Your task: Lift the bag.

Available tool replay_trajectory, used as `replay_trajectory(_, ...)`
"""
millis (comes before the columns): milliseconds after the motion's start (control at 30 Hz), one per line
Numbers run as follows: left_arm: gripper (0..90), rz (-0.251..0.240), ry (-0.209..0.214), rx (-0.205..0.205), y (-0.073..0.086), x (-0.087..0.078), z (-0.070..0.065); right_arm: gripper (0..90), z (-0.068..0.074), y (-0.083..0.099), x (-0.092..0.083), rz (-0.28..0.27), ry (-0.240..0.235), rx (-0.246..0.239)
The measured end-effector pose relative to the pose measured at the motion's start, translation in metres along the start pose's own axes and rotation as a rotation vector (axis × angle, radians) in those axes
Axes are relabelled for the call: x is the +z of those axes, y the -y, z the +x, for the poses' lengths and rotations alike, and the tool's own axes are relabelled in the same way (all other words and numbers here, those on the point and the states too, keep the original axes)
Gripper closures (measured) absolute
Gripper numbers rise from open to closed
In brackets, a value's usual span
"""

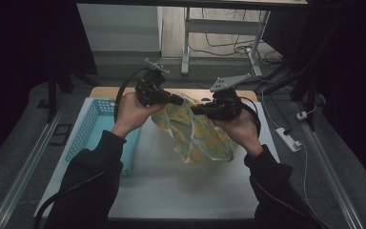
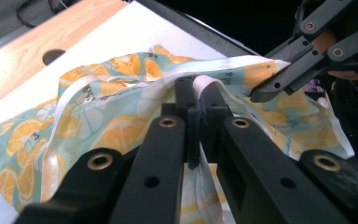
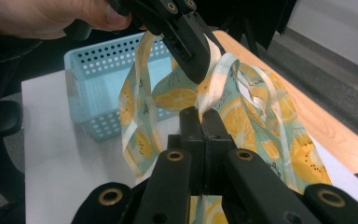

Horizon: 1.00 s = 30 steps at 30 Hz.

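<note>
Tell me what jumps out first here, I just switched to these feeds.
The orange-print cloth stands out, held up above the white mat at mid-table, with the left gripper and right gripper both shut on its white-trimmed edge. A light blue perforated basket sits at the table's left side.

Two black grippers — left gripper (image 1: 181, 100) and right gripper (image 1: 195, 110) — each built of flat, matte link bars pinned with brass-coloured rivets (image 2: 168, 122), plus small plain holes along the bars. Narrow, blunt-ended jaws, dark throughout. Grey three-cornered plate (image 1: 228, 82) on top of each, with small holes at the corners. Thick black cable (image 1: 124, 88) looping off the left one; another (image 1: 253, 112) curving off the right. Dark long sleeves (image 1: 95, 167) down to the wrists — bare hands (image 1: 133, 112) beyond the cuffs.
</note>
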<state>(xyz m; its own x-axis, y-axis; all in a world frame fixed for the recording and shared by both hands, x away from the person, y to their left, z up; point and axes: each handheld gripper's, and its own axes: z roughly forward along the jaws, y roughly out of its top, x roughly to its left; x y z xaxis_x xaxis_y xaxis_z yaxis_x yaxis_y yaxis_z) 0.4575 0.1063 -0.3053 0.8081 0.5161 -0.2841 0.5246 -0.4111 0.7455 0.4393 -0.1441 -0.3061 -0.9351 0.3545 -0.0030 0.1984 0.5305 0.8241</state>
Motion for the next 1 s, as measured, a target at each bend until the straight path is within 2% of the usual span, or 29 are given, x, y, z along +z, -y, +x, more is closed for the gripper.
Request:
replay_trajectory(267, 89.2, -0.036, 0.002, -0.01, -0.015, -0.019, 0.001, 90.0, 0.002, -0.021, -0.011, -0.01, 0.019, -0.029)
replay_trajectory(667, 89.2, -0.08, -0.055, 0.015, -0.037, -0.041, -0.009, 90.0, 0.002, -0.049, -0.026, -0.037, 0.051, -0.053)
replay_trajectory(1000, 89.2, -0.135, -0.091, 0.035, -0.047, -0.058, -0.017, 90.0, 0.004, -0.071, -0.039, -0.066, 0.078, -0.076)
